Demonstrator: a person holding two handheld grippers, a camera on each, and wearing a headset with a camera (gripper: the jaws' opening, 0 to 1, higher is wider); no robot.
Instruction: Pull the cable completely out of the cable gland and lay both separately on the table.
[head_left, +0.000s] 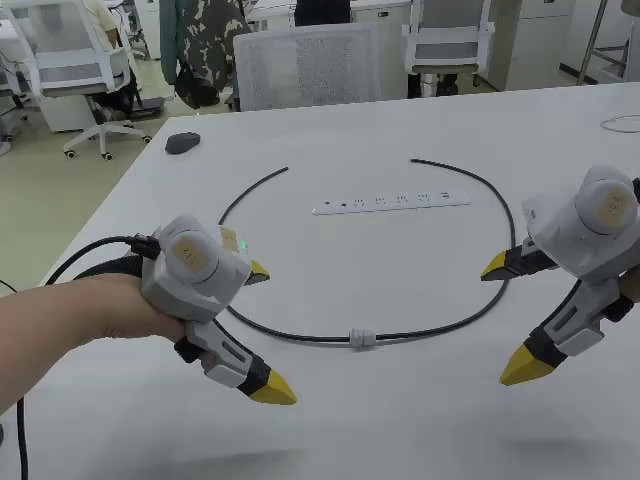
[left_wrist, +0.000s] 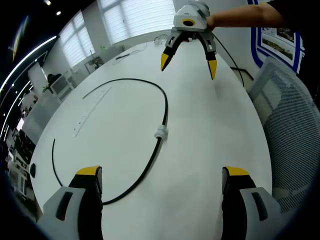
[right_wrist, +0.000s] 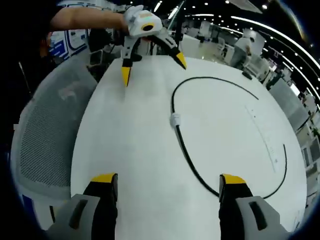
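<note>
Looped cable (head_left: 310, 339), ends away; cable gland (head_left: 362, 338) axis left-right

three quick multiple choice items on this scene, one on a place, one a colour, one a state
1. Where on the table is the cable gland?
A at its far edge
B mid-cable, between the two tools
C clamped in a tool
2. What colour is the cable?
A black
B red
C white
3. The left tool and right tool are:
A both shut
B one shut on the cable
C both open

Answers: B, the gland sits on the cable loop between the tools; A, the loop is black; C, each tool's jaws stand apart and hold nothing.
</note>
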